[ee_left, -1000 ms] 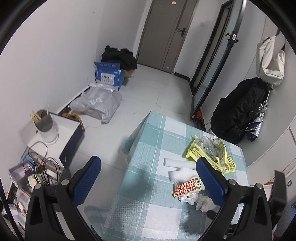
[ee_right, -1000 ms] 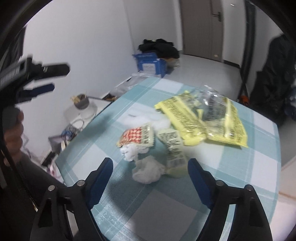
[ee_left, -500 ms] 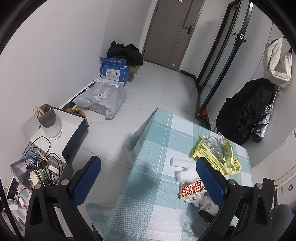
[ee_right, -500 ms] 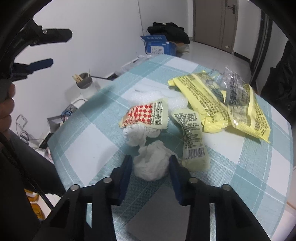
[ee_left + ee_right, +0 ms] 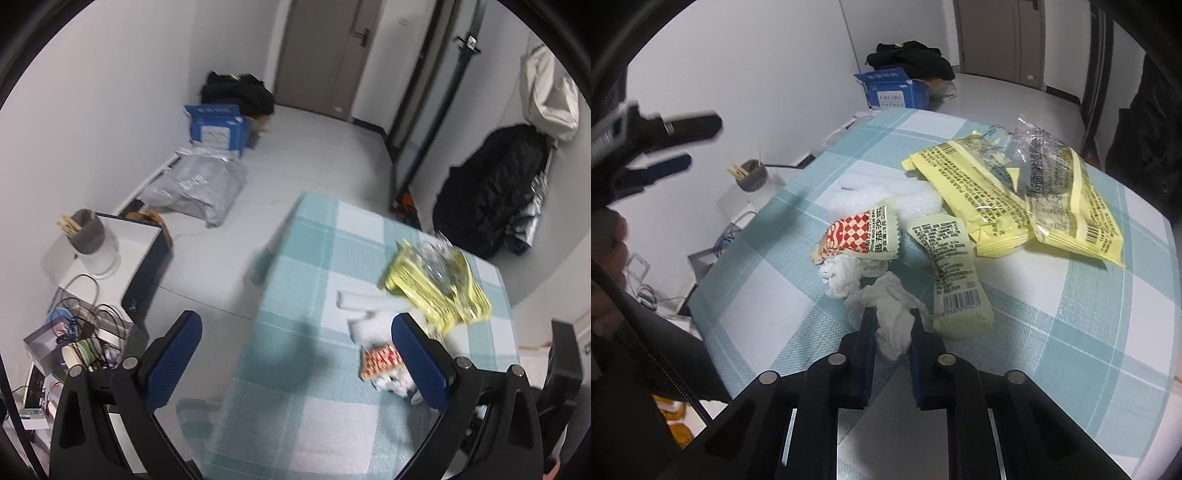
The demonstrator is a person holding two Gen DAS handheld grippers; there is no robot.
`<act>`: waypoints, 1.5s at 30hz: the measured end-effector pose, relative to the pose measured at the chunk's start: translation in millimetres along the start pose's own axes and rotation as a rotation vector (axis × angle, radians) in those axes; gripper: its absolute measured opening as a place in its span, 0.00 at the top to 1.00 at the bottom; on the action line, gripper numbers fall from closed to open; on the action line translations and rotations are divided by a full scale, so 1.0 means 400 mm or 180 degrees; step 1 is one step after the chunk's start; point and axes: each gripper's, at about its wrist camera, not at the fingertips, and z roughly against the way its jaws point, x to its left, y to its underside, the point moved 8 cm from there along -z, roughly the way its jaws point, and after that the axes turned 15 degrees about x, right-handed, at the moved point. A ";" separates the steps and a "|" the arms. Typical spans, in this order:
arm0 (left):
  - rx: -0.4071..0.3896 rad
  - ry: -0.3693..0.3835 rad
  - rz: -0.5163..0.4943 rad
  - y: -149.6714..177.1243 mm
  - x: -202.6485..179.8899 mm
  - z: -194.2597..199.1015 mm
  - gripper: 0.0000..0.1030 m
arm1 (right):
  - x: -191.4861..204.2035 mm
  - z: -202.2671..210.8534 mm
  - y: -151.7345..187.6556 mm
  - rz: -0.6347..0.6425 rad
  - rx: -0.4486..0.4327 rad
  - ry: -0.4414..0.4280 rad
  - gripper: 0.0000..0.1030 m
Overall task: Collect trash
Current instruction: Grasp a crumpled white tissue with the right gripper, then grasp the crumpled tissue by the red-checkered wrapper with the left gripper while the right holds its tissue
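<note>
Across the middle of my right view runs a table (image 5: pixel 1052 369) under a teal-and-white checked cloth. On it, centre frame, lies the trash: a crumpled tissue (image 5: pixel 892 314), a second wad (image 5: pixel 842 277) just behind it, a red-checked packet (image 5: pixel 857 236) overlapping that wad, a pale sachet (image 5: pixel 955 273) beside them, and yellow wrappers (image 5: pixel 1015 199) toward the upper right with clear plastic (image 5: pixel 1030 151) on top. White foam (image 5: pixel 864 197) peeks out behind the packet.

My right gripper (image 5: pixel 892 325) is at bottom centre, jaws closing, pads pressing the tissue from both sides. My left gripper (image 5: pixel 297 358) stands wide with nothing between its fingers, above the table's left edge in its own view.

Around the table is a pale grey floor and white walls. At upper left of the left view sit a blue box (image 5: pixel 218 125), a grey parcel (image 5: pixel 195 184) and dark clothing (image 5: pixel 236 94); a door (image 5: pixel 325 55) closes the top. A black coat (image 5: pixel 491 192) hangs at right, a cream bag (image 5: pixel 550 96) above it.

That left view is blurred, so the wrappers' print is unreadable there. Its right finger hides part of the tissue pile. The clutter of cables (image 5: pixel 85 314) at lower left I cannot sort out.
</note>
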 end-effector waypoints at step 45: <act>0.1112 -0.0258 -0.0569 0.119 -0.197 -0.200 0.44 | -0.216 0.256 0.155 -0.0643 -0.0624 -0.0077 0.86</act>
